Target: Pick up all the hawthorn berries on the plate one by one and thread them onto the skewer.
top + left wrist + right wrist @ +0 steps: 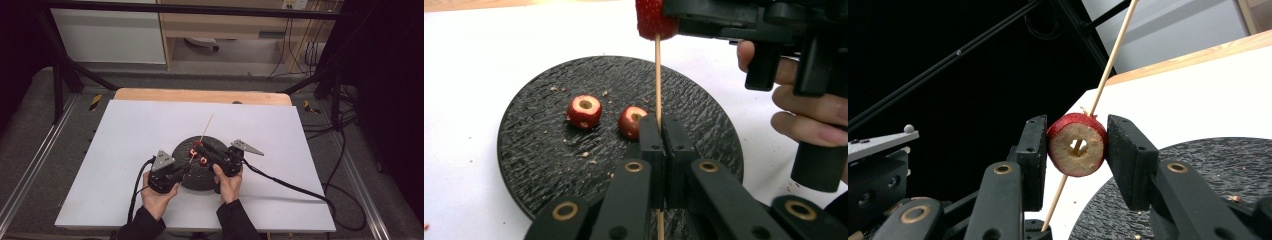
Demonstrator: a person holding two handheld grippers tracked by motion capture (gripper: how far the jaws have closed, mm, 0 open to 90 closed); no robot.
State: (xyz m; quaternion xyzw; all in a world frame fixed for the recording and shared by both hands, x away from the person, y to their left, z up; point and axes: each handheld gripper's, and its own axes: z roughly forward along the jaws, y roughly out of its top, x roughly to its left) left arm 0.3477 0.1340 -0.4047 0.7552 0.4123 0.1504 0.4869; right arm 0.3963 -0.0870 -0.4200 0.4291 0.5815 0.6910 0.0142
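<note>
Your left gripper (663, 125) has its jaws fully closed on the lower part of a thin wooden skewer (657, 80). In the left gripper view the skewer rises straight up from between the jaws. In the high view the left gripper (186, 169) sits at the near left edge of the plate, and the skewer (206, 126) slants up and away over the table.

Your right gripper (1076, 146) is clamped on a cored red fruit piece (1077, 145), one pad on each side. The skewer (1108, 65) passes through the hollow centre of this piece, which faces the camera in the right gripper view. In the left gripper view the same fruit piece (656, 20) sits high on the skewer, above the plate, with the right gripper (704, 17) just beside it.

The dark round plate (549, 165) lies on the white table (135, 135). Two more cored fruit pieces (584, 111) (631, 121) rest on the plate, near each other but apart; the nearer one lies just behind the left jaws. Small crumbs are scattered around them.
</note>
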